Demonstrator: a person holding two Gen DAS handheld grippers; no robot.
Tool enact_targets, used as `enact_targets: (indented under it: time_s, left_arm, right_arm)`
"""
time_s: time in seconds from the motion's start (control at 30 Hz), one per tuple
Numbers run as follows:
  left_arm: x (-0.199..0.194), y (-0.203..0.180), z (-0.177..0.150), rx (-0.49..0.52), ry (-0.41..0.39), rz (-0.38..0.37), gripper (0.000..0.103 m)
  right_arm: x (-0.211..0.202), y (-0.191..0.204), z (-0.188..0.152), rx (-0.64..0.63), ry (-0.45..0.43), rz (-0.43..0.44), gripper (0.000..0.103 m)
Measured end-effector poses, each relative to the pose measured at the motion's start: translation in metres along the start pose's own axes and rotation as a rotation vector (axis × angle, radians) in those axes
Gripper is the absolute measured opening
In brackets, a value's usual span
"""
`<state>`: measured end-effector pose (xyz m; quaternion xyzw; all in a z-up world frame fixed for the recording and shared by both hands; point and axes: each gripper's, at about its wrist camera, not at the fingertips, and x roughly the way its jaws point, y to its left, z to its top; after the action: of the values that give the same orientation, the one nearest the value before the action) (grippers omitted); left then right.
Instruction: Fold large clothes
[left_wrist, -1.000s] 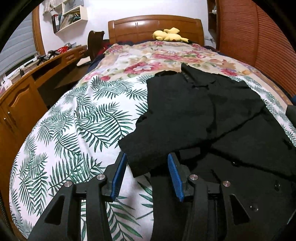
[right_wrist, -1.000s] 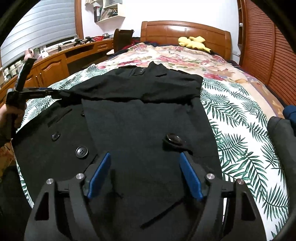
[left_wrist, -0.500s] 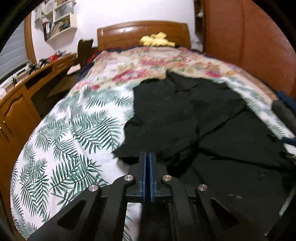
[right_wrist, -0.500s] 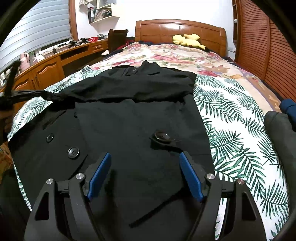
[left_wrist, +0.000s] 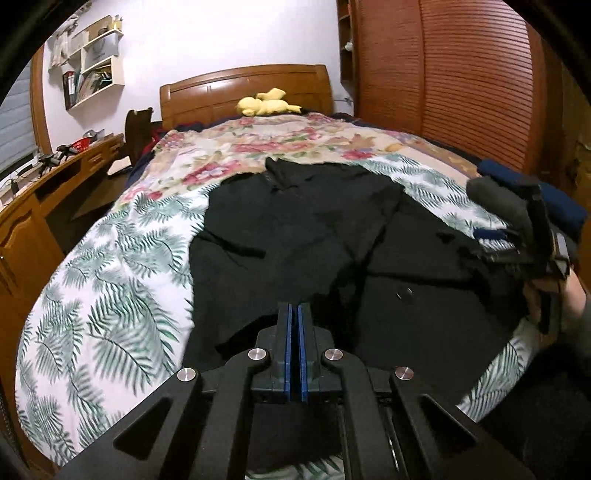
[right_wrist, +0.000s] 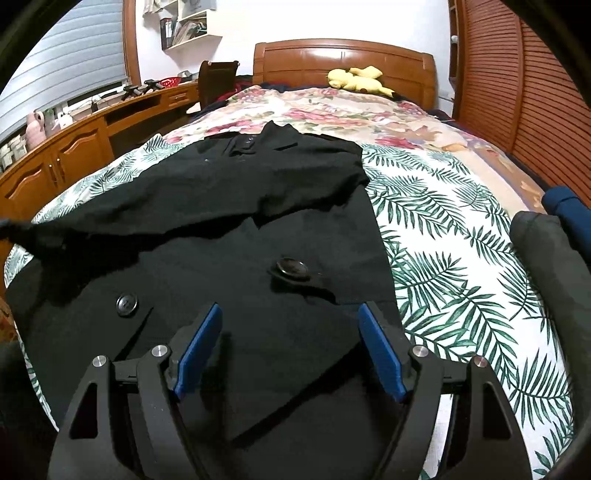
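Pinching a sleeve end of the black coat (left_wrist: 295, 236), the left tongs (left_wrist: 294, 325) are clamped tight over the bed (left_wrist: 110, 295). The right tongs (right_wrist: 290, 325) gape wide and empty above the coat's buttoned front.

Left tongs (left_wrist: 294, 325): black angular frame showing four round silver screws; two flat blue pads lining the fingers.
Right tongs (right_wrist: 290, 347): matching black frame carrying four silver screws; blue pads (right_wrist: 197, 349) facing inward on slim black fingers.
Right tongs from the left camera (left_wrist: 495, 242): showing a black upright bracket and a blue pad edge.
Hand (left_wrist: 570, 295): wearing a grey sleeve at the wrist.
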<state>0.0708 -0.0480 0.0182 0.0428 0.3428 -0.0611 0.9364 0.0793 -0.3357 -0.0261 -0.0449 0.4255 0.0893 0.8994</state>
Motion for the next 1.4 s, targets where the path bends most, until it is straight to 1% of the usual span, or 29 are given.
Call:
enact_targets:
  time_s: [0.1,0.2,0.23,0.27,0.3,0.33,0.37,0.53,0.63,0.7,0.77,0.87,0.93,1.03,1.2,1.33,1.4]
  left_arm:
    - [-0.001,-0.004,-0.004,-0.004,0.000,0.008,0.003]
    - [-0.005,-0.003,-0.007,-0.017,-0.006,0.029,0.010]
    - [-0.008,-0.004,-0.008,-0.024,-0.009,0.030,0.018]
    - [-0.011,-0.002,-0.011,-0.037,-0.013,0.031,0.032]
    - [-0.014,-0.002,-0.014,-0.050,-0.019,0.033,0.039]
    - [-0.017,-0.001,-0.016,-0.061,-0.027,0.034,0.048]
    - [-0.020,0.002,-0.019,-0.070,-0.036,0.040,0.053]
    - [-0.028,0.004,-0.037,-0.085,-0.040,0.060,0.066]
    - [-0.029,0.011,-0.043,-0.098,-0.040,0.061,0.072]
    - [-0.030,0.013,-0.046,-0.102,-0.041,0.061,0.074]
    - [-0.032,0.016,-0.047,-0.106,-0.044,0.066,0.074]
    - [-0.033,0.022,-0.049,-0.114,-0.043,0.067,0.074]
    - [-0.032,0.026,-0.051,-0.123,-0.040,0.068,0.074]
    - [-0.031,0.032,-0.053,-0.131,-0.036,0.073,0.075]
    - [-0.031,0.037,-0.056,-0.145,-0.034,0.076,0.075]
    - [-0.025,0.042,-0.059,-0.150,-0.019,0.075,0.075]
    - [-0.022,0.043,-0.060,-0.152,-0.009,0.073,0.075]
  right_arm:
    - [-0.001,0.001,0.000,-0.006,-0.001,-0.002,0.077]
    - [-0.001,0.007,-0.001,-0.024,0.002,-0.001,0.077]
    - [-0.001,0.009,-0.001,-0.029,0.003,0.003,0.077]
    - [0.000,0.011,-0.001,-0.037,0.006,0.006,0.077]
    - [0.001,0.014,-0.001,-0.042,0.009,0.006,0.077]
    - [0.002,0.016,-0.001,-0.048,0.012,0.006,0.077]
    - [0.002,0.019,-0.001,-0.054,0.013,0.005,0.077]
    - [-0.001,0.037,0.002,-0.068,0.020,0.056,0.077]
    - [-0.002,0.054,0.012,-0.095,0.007,0.091,0.077]
    - [0.003,0.070,0.021,-0.120,0.005,0.102,0.068]
    - [0.010,0.082,0.030,-0.120,0.008,0.122,0.066]
    - [0.022,0.110,0.047,-0.144,-0.004,0.157,0.060]
    - [0.031,0.129,0.056,-0.159,-0.007,0.180,0.060]
    - [0.046,0.156,0.067,-0.163,0.012,0.234,0.060]
    - [0.068,0.192,0.056,-0.205,0.083,0.293,0.060]
    - [0.089,0.208,0.041,-0.242,0.165,0.293,0.060]
    - [0.090,0.209,0.039,-0.249,0.163,0.285,0.060]
